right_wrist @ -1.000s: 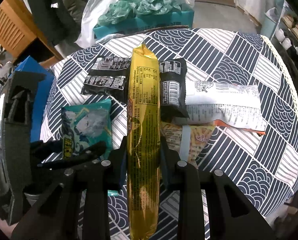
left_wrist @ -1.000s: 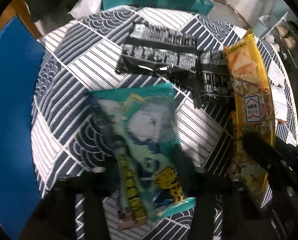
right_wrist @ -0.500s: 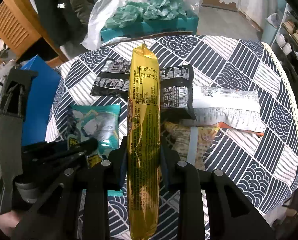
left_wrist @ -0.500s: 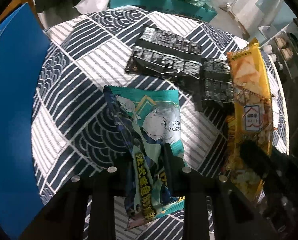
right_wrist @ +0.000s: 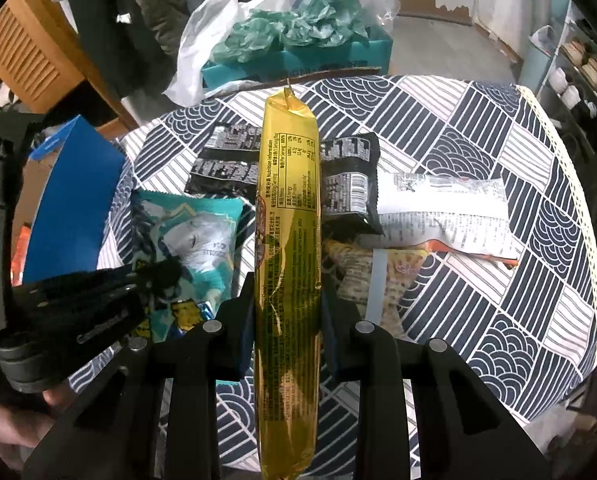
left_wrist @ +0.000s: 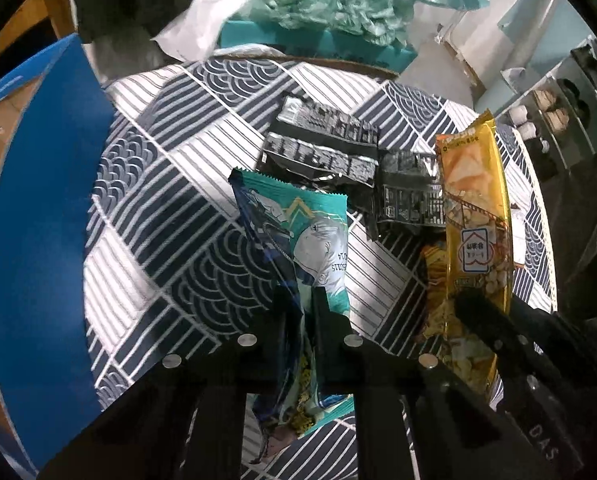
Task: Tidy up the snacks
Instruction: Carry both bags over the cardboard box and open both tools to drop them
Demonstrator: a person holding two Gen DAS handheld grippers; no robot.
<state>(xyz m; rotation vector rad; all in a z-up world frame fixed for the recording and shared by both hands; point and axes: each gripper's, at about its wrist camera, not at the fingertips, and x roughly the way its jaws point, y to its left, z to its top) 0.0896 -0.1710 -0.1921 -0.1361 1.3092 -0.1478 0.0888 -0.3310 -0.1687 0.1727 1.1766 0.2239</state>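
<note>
Teal snack pack [left_wrist: 298, 248]: clamped in my left gripper [left_wrist: 304, 304]. The jaws have just been closing and now pinch the pack across its middle, wrapper crumpled between the pads. Its far end stands clear of the patterned tablecloth [left_wrist: 170, 208] and its near end hangs below the fingers

Yellow biscuit pack [right_wrist: 288, 240]: gripped in my right gripper [right_wrist: 288, 312], jaws pressed on both long sides at about mid-length, pack pointing away from me, held above the cloth

On the cloth beyond: two black packets [right_wrist: 226, 160] at the far middle, a white bag [right_wrist: 442, 212] to the right lying over an orange-and-tan bag [right_wrist: 378, 272]. Blue box [left_wrist: 42, 216] at the left edge of the table, just beside the teal pack's side

Step in hand, as I judge it: carry both held packs to wherever they get sorted; the blue box looks the likely place, not certain

Notes for doing it well:
- the teal wrapper is thin and slippery, so keep the pinch firm and avoid swinging, as the loose near end could flap
- the long yellow pack has a lever arm, so keep it level so it doesn't pivot in the jaws
- lift clear of the black packets before moving left, one hand at a time, so the grippers don't collide
</note>
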